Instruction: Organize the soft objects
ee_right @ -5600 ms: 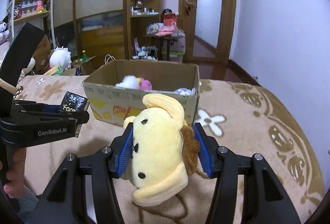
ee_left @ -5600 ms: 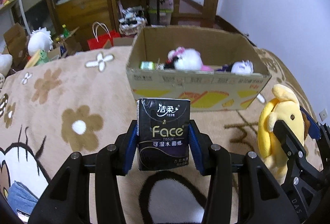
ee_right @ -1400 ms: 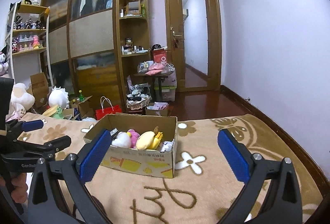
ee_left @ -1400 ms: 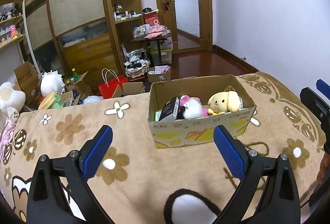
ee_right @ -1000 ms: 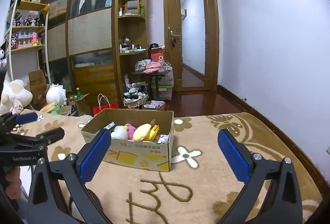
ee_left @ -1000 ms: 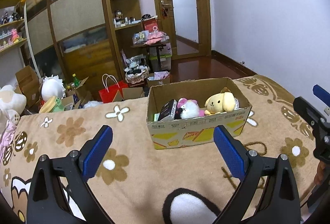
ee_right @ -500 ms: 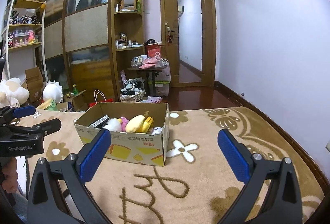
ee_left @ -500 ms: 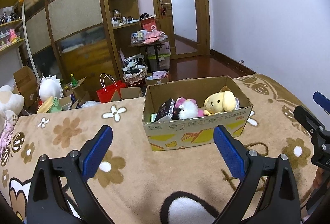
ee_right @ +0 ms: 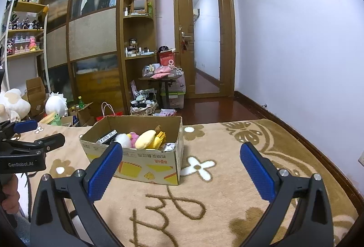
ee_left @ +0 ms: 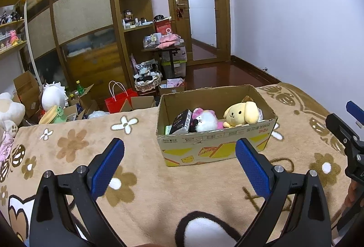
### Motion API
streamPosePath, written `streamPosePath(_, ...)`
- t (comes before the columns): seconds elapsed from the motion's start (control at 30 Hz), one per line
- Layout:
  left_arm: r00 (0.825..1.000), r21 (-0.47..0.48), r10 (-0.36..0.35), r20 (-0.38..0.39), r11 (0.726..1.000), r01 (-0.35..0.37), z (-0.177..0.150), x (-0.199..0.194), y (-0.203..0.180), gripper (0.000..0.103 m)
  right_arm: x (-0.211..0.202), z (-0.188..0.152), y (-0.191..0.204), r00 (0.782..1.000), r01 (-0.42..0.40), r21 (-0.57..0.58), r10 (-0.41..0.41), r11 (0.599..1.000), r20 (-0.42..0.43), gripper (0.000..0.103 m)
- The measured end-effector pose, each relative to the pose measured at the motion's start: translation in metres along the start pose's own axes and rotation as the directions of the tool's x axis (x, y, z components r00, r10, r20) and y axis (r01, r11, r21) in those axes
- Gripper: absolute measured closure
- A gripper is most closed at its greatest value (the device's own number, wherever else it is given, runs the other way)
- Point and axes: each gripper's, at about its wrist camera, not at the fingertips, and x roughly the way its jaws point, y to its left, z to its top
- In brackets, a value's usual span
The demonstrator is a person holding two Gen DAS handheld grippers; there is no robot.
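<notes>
A cardboard box (ee_left: pixel 218 151) stands on the brown flowered blanket (ee_left: pixel 145 178); it also shows in the right wrist view (ee_right: pixel 145 167). Inside lie a yellow dog plush (ee_left: pixel 241 111), a white and pink plush (ee_left: pixel 206 119) and a black tissue pack (ee_left: pixel 182 118). In the right wrist view the yellow plush (ee_right: pixel 147 136) and tissue pack (ee_right: pixel 107 136) show over the rim. My left gripper (ee_left: pixel 179 165) is open and empty, well back from the box. My right gripper (ee_right: pixel 180 170) is open and empty, also back from the box.
The right gripper shows at the right edge of the left wrist view (ee_left: pixel 348 140); the left gripper shows at the left of the right wrist view (ee_right: pixel 29 147). Beyond the blanket's far edge are plush toys (ee_left: pixel 53 97), a red bag (ee_left: pixel 120 99), open cartons and wooden shelving (ee_right: pixel 136 42).
Earlier the left gripper held the tissue pack and the right held the yellow plush; both now lie in the box. Both grippers are open and have drawn back from the box.
</notes>
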Motion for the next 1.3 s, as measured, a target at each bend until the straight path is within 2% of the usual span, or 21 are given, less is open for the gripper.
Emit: streamPosePath(1.3, 1.000, 0.005, 0.001, -0.019, 1.000, 0.000, -0.0032, 0.0017, -0.0045, 0.005, 0.0005, -0.0001, -0.0016, 1.000, -0.002, -0.002, 0.002, 1.000, 0.001, 0.000)
